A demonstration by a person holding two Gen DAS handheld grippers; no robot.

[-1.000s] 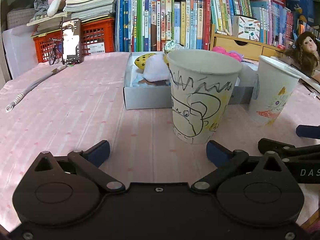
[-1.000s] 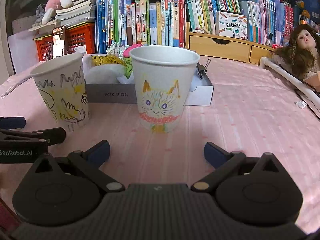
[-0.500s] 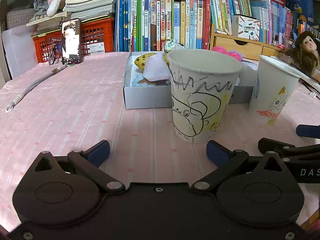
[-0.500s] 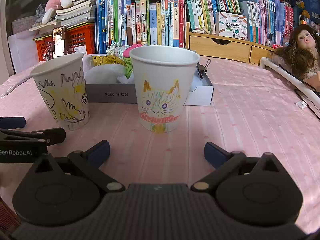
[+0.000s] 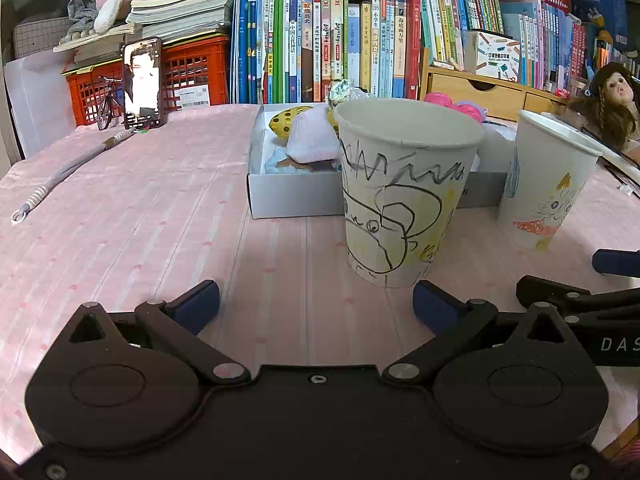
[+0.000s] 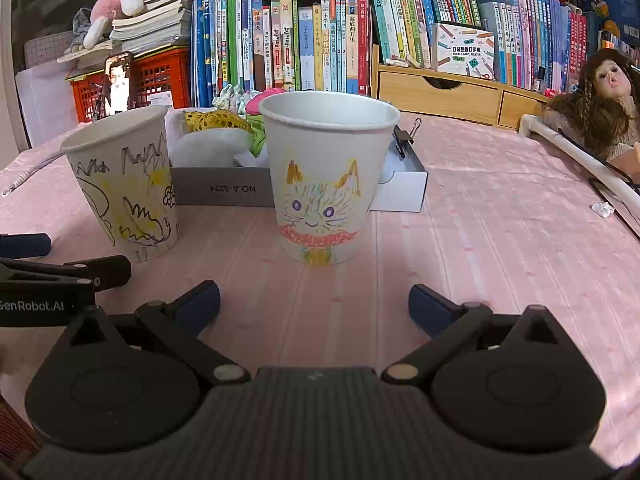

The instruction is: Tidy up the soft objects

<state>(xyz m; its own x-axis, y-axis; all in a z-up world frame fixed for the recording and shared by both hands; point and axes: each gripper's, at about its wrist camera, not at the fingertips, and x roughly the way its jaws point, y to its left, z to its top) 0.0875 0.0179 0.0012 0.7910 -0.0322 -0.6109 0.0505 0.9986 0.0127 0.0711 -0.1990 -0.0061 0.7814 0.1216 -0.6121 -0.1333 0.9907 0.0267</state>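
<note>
**Two grippers poised before cups and a box of soft items**

Pink striped cloth covers the table [image 5: 132, 216], with crowded bookshelves [image 6: 304, 36] behind. We hold the left gripper [image 5: 316, 306] and the right gripper [image 6: 314, 304] low over the cloth, both with jaws spread wide and grasping nothing. Each faces one upright, tapered paper cup: the scribbled cup [image 5: 404, 196] ahead of the left, the cat cup [image 6: 324, 180] ahead of the right. We judge the cups stand in front as receptacles, one per hand. Just behind them sits a shallow grey cardboard box [image 5: 292, 196] holding the soft objects [image 5: 312, 140]: a white knitted piece, a yellow dotted one, pink and green fabric heaped loosely. They look limp and compressible, so we expect a pinch from above to suit them.
</note>
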